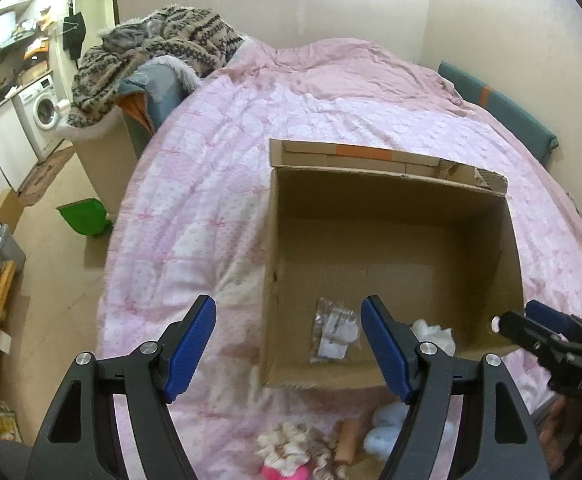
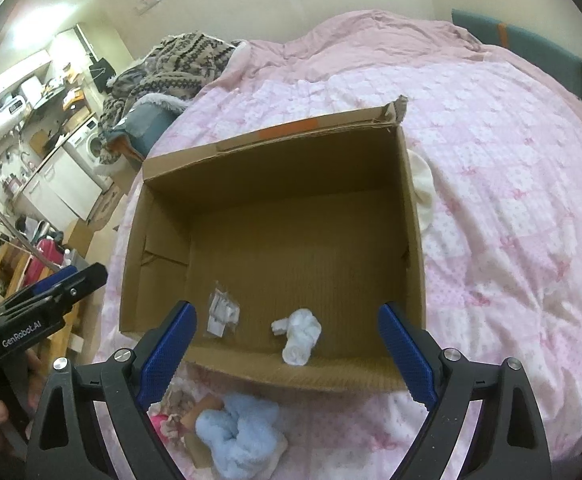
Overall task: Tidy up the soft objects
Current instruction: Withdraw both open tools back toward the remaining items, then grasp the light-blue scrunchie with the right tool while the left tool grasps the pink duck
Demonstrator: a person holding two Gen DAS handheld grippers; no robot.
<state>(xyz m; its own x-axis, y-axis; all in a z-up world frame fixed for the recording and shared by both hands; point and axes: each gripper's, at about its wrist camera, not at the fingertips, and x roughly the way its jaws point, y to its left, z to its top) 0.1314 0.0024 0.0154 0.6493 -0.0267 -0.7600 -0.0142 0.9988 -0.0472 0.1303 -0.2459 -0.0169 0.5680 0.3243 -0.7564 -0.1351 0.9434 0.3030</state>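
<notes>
Box [image 2: 275, 240] is my landmark: open cardboard, sitting on the pink quilt [image 2: 511, 200], holding a white sock bundle [image 2: 299, 336] close to its near wall and a small clear plastic packet [image 2: 222, 314] to the left of that. Remaining soft stuff lies outside, just below the box's near edge: light-blue fluffy item [image 2: 237, 436], cream frilly piece [image 1: 281, 442], pink thing [image 1: 287, 474] partly cut off by frame, tan item [image 1: 349, 440] I can't ID. Another white soft piece [image 2: 422, 188] is tucked against the box's right wall, outside. Left gripper [image 1: 289, 348] jaws wide apart, nothing held, hovering over the box's near-left corner. Right gripper [image 2: 289, 356] also spread, empty, above the near wall. I'd judge the blue one light, squashy, non-slip, so pinch deep thru the bulky middle; an edge grab would prob just stretch out. No breakage risk. Clearance: near wall is low, interior mostly bare w/ plenty of drop room. Watch that wall's rim on the way in, and the two grippers are near each other, so one arm at a time imo.
</notes>
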